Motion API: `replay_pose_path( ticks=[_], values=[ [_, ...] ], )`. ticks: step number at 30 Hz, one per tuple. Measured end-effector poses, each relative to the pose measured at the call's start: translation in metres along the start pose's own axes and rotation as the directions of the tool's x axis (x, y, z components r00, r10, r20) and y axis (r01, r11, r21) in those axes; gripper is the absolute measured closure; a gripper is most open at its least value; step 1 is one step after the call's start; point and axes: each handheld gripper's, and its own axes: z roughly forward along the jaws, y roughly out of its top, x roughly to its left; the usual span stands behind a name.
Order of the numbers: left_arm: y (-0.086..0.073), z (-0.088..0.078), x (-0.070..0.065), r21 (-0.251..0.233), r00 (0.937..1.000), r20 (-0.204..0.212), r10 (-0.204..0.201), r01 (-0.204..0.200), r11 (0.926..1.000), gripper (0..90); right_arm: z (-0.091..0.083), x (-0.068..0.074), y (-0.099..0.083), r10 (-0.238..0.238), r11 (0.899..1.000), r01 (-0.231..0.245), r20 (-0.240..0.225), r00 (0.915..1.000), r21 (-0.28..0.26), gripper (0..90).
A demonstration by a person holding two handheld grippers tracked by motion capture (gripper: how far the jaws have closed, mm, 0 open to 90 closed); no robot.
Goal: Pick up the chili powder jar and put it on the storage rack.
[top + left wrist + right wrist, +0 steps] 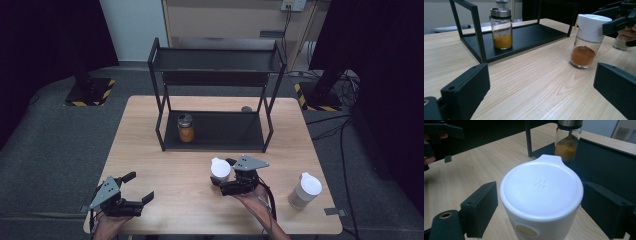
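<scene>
Spice jar with white cap (pixel 220 170) upright on bench (pixel 165 210), between spread fingers of right gripper (pixel 227 185), not yet clamped. Left gripper (pixel 135 187) released, empty, near front-left edge. Yellow-spice jar with metal lid (pixel 185 128) already on lower shelf of black rack (pixel 215 131). Second white-capped jar (pixel 305 190) at right, untouched. Judged roughly one-third done.
</scene>
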Motion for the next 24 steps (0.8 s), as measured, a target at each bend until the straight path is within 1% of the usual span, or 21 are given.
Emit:
replay_pose_path(
  ticks=[5,7,9,12,16,24],
  values=[
    [0.0000,0.0000,0.0000,0.000,1.0000,0.001,0.000,0.000,1.0000,0.0,0.0026,-0.0001,-0.0024,0.001,1.000,-0.001,0.006,1.0000,-0.002,21.3],
    [0.0000,0.0000,0.0001,0.000,1.0000,0.002,0.000,0.000,1.0000,0.0,0.0036,-0.0002,-0.0025,0.005,1.000,-0.005,0.004,1.0000,0.004,26.2],
    [0.0000,0.0001,0.0001,0.000,1.0000,0.001,0.000,0.000,1.0000,0.0,0.0034,0.0010,-0.0038,-0.001,1.000,0.001,0.005,1.0000,0.000,28.9],
    [0.0001,0.0001,0.0002,0.001,1.0000,0.002,0.000,0.000,1.0000,0.0,0.0031,0.0060,-0.0035,-0.017,1.000,0.017,0.023,0.9996,0.001,29.7],
    [0.0001,0.0002,0.0002,0.001,1.0000,0.002,-0.001,0.001,1.0000,0.0,0.0032,0.0090,-0.0032,-0.017,1.000,0.017,0.035,0.9992,0.001,30.0],
    [0.0000,0.0004,0.0005,0.001,1.0000,0.005,0.000,0.000,1.0000,0.0,0.0038,0.0080,0.0028,-0.021,1.000,0.021,0.045,0.9987,0.020,30.1]
  ],
)
